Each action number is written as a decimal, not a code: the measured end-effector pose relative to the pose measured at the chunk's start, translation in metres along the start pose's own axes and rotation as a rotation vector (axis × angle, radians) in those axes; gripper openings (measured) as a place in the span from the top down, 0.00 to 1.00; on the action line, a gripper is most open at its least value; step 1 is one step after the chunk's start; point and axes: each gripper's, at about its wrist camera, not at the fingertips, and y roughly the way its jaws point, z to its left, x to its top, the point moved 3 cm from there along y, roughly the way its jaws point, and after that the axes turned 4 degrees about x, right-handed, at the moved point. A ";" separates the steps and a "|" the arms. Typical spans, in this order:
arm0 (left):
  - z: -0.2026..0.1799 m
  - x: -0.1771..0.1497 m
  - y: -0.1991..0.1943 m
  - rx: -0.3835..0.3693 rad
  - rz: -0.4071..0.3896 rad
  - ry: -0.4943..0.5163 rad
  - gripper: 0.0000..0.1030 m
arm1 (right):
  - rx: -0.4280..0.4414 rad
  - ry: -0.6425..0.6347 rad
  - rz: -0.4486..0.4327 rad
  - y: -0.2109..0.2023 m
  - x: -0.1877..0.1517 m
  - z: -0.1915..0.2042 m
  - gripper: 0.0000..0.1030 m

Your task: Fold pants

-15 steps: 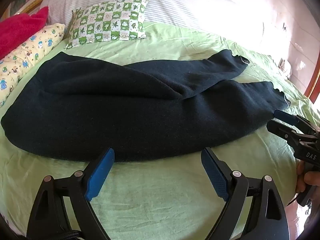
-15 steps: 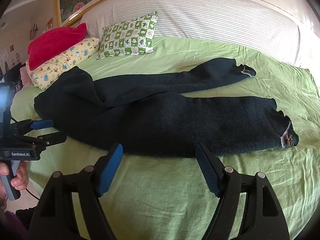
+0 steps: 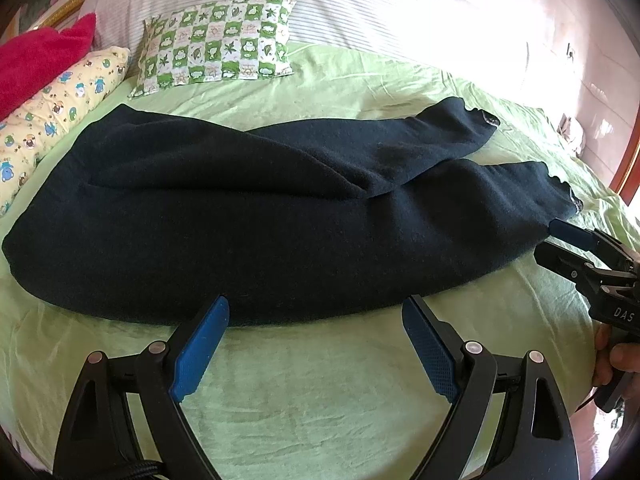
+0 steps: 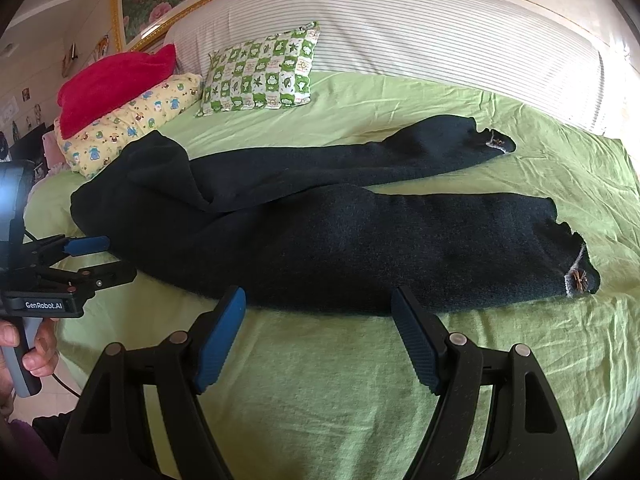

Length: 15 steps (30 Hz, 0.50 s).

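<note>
left gripper [image 3: 316, 344] and right gripper [image 4: 318, 330] both hover with jaws wide and empty, just short of the near edge of the dark pants [image 3: 260, 220]. the pants lie spread lengthwise on the green bed sheet [image 3: 320, 408]. best to pinch the near leg's edge at both ends together, then lift evenly.

Dark navy pants [image 4: 340, 248], nearly black, with grey patches at the cuffs. Light green sheet [image 4: 360, 392]. At far left, green-and-white checked pillow [image 4: 260, 74] with leaf prints, pale yellow pillow [image 4: 128, 128] dotted with blue and green animals, plain red cushion [image 4: 108, 88]. White bolster [image 4: 420, 32] with thin grey stripes. Black grippers, blue pads [image 3: 200, 354].
</note>
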 end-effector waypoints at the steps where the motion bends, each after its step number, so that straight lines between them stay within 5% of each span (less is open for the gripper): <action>1: -0.001 0.000 0.000 0.000 0.001 0.001 0.13 | 0.000 0.000 0.000 0.000 0.000 0.000 0.26; 15: -0.006 0.005 0.004 -0.013 0.012 0.011 0.13 | 0.000 -0.006 0.001 0.003 -0.003 0.003 0.26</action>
